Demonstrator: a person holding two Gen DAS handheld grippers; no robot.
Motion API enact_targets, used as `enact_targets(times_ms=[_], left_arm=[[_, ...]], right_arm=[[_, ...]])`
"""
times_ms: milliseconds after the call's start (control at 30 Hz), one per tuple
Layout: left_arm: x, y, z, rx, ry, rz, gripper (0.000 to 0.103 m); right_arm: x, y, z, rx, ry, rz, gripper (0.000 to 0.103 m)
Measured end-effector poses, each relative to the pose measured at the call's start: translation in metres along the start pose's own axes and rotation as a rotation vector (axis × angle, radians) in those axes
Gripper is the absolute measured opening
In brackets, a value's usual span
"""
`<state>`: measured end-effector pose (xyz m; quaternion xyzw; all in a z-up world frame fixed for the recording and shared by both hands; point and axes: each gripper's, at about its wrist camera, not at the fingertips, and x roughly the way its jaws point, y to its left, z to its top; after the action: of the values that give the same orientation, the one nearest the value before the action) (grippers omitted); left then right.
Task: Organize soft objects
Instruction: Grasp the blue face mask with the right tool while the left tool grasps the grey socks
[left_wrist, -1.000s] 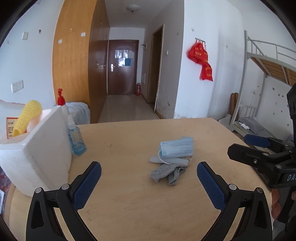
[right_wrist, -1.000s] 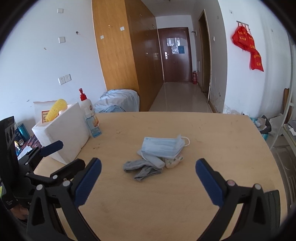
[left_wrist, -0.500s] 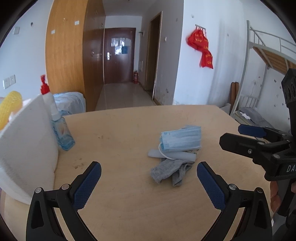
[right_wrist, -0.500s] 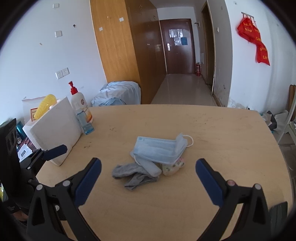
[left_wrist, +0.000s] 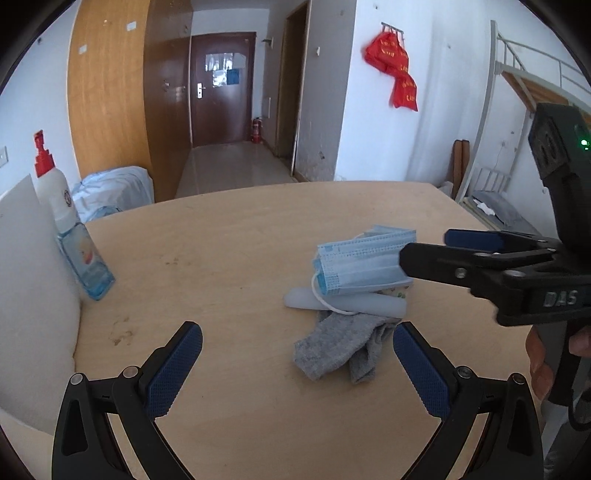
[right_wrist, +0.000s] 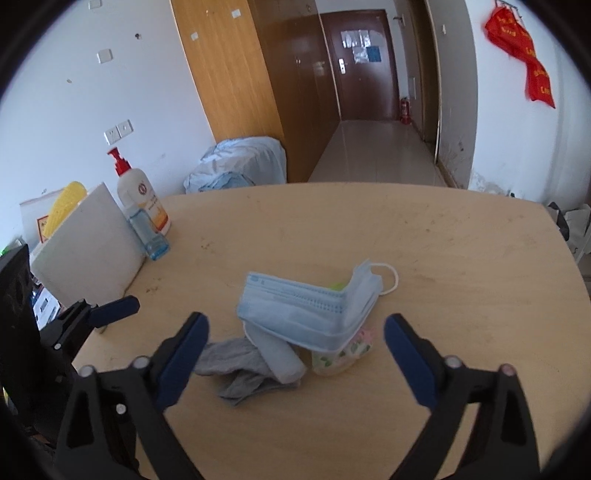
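The round-cornered light wooden table (right_wrist: 443, 236) carries everything, and as far as the views show the sorting has not begun. At its left edge stands a big white foam box (right_wrist: 88, 254), which I take to be the likely place for the soft things, though nothing confirms that. Just beside it are a white pump bottle with a red top (right_wrist: 142, 199) and a small clear blue bottle (right_wrist: 147, 236).

All the soft things lie in one loose heap near the middle of the table. On top is a folded pale blue pleated face mask (right_wrist: 306, 310) with its white ear loop trailing to the right. Under it lies a pale grey-blue rolled cloth (right_wrist: 277, 350), and at the near left a crumpled grey sock (right_wrist: 236, 373) rests on the table, touching the roll. A small floral-printed soft item (right_wrist: 343, 350) peeks out below the mask; what it is I cannot tell.

The right gripper (right_wrist: 295, 354) hovers over the heap with its jaws wide but closing; the mask and roll lie in the gap and the pads press on nothing. The left gripper (left_wrist: 295, 365) is spread wide and empty, with the sock lying between its blue pads.

Nothing is lifted, separated or put away, so every piece remains to be handled.
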<state>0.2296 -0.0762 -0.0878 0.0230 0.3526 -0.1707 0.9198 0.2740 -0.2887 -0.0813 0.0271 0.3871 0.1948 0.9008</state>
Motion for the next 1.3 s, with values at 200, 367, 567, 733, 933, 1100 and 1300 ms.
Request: enact_targets(times_ms=[200,367,567,733,933,1100,1300], left_arm=[[0.014,0.006,0.001,-0.015,0.022,-0.028,0.103],[0.027,0.000,0.001,0.009,0.055,-0.058,0.103],[0.033,-0.004,-0.002,0.023,0.057,-0.087,0.103],[0.041,-0.004,-0.001,0.025,0.069,-0.105,0.103],[0.045,-0.001,-0.001,0.018,0.082,-0.119,0.103],[0.048,-0.003,-0.003,0.013,0.086,-0.112,0.103],[0.054,0.003,-0.007,-0.002,0.113,-0.126,0.085]], right_arm=[[0.014,-0.007,0.001,0.012,0.027,0.013,0.085],[0.023,-0.011,0.002,0.022,0.048,0.030,0.079],[0.030,-0.012,0.001,0.019,0.073,0.019,0.057],[0.034,-0.009,0.001,0.007,0.081,0.030,0.027],[0.029,-0.013,0.001,0.021,0.060,0.058,0.010],[0.016,-0.014,0.005,0.025,0.018,0.071,0.010],[0.017,-0.016,0.005,0.040,0.016,0.076,0.010]])
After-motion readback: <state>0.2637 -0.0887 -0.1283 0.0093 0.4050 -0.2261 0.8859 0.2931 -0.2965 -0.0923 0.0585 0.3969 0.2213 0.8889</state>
